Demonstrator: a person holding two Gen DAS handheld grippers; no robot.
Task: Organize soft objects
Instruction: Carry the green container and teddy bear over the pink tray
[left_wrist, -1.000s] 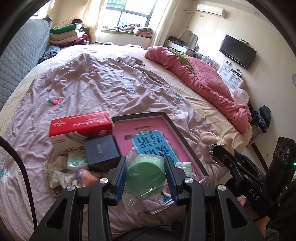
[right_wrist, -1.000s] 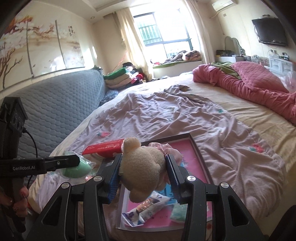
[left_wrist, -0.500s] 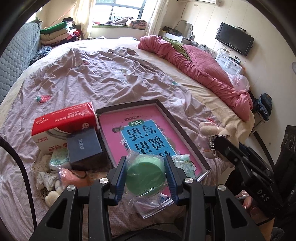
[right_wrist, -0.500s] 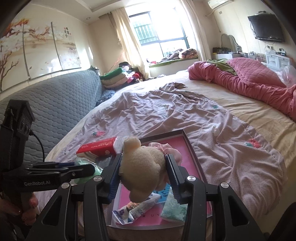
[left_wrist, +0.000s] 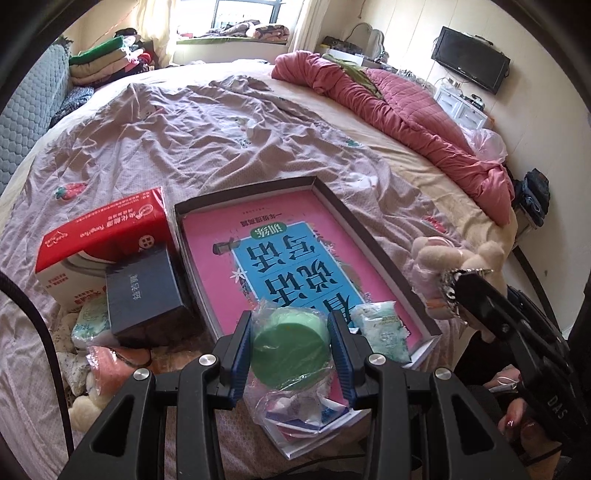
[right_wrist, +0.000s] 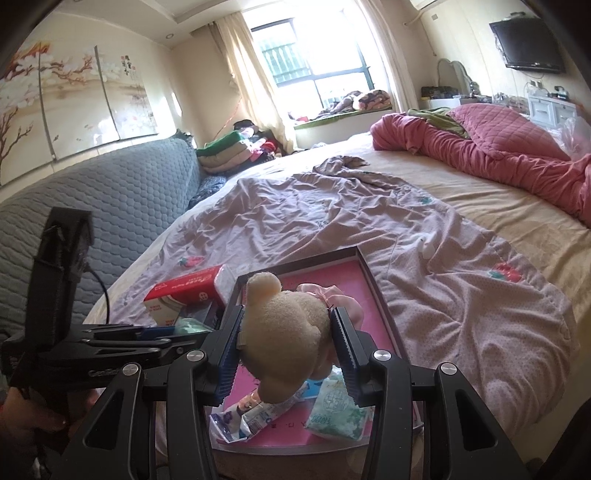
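Seen from the left wrist camera: left gripper (left_wrist: 291, 349) clenched on a green round object wrapped in clear plastic (left_wrist: 290, 352), held above the near end of a dark-rimmed tray (left_wrist: 354, 218) lined with a pink and blue printed sheet (left_wrist: 280, 254). Lying in the tray's near right corner, a pale green tissue pack (left_wrist: 384, 330). Crumpled under the wrapped green piece, at the near edge, a small printed plastic packet (left_wrist: 295, 413). Just left of the tray, on the wrinkled lilac bedspread (left_wrist: 192, 125): a red and white tissue box (left_wrist: 99, 236), with a dark blue box (left_wrist: 146, 293) touching its near side. Near left of those, a loose heap of soft items, among them a pink plush piece (left_wrist: 110, 369) and another pale green pack (left_wrist: 90, 321).

At right, beside the tray's right rim: right gripper (right_wrist: 286, 336) clamped on a cream teddy bear (right_wrist: 284, 328) with a pink bow, raised off the bed. From the right wrist camera, bear gripped at the head between both pads, hanging over the near part of the tray, above the tissue pack and packet.

Far across the bed, a bunched red quilt (left_wrist: 406, 110); at far left, a grey-blue quilted headboard (right_wrist: 110, 206) and a stack of folded clothes (left_wrist: 103, 62).
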